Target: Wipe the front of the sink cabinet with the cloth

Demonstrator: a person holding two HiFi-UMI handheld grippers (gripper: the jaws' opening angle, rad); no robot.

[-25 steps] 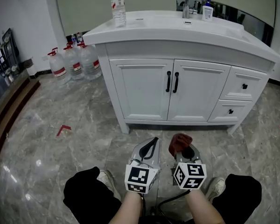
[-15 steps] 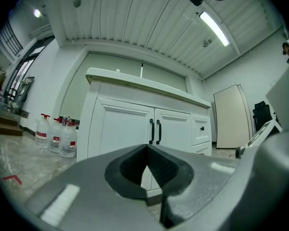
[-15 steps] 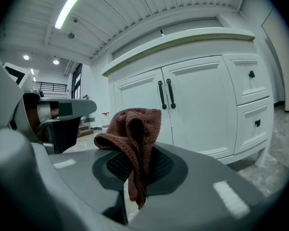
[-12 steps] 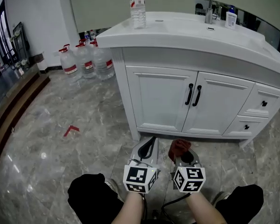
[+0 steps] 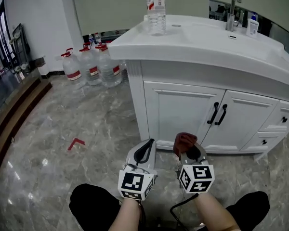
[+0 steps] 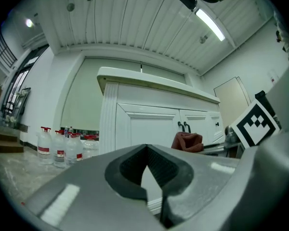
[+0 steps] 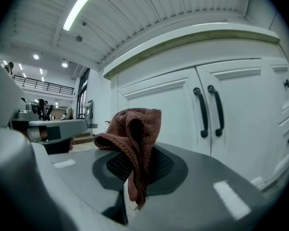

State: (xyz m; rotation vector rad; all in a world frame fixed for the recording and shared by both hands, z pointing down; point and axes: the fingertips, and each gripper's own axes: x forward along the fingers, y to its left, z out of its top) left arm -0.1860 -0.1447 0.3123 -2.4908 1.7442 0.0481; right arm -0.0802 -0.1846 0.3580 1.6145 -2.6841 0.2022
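The white sink cabinet (image 5: 178, 109) stands ahead and to the right, both doors closed, with black handles (image 5: 218, 114). My right gripper (image 5: 190, 149) is shut on a crumpled reddish-brown cloth (image 5: 184, 139), which bunches above the jaws (image 7: 135, 129). It is held low, a short way in front of the left door (image 7: 164, 107) and not touching it. My left gripper (image 5: 148, 146) hangs beside it on the left, shut with nothing between its jaws (image 6: 145, 150). In the left gripper view the cloth (image 6: 187, 141) shows to the right, with the cabinet (image 6: 139, 124) behind.
A water bottle (image 5: 156, 11), a faucet (image 5: 231, 4) and a small bottle (image 5: 253, 27) stand on the countertop. Several large water jugs (image 5: 91, 66) sit on the marble floor left of the cabinet. A red tape mark (image 5: 76, 143) and a wooden step (image 5: 14, 119) lie farther left.
The head view has swung left, so the cabinet sits farther right and closer. Both grippers stay side by side with the cloth still held.
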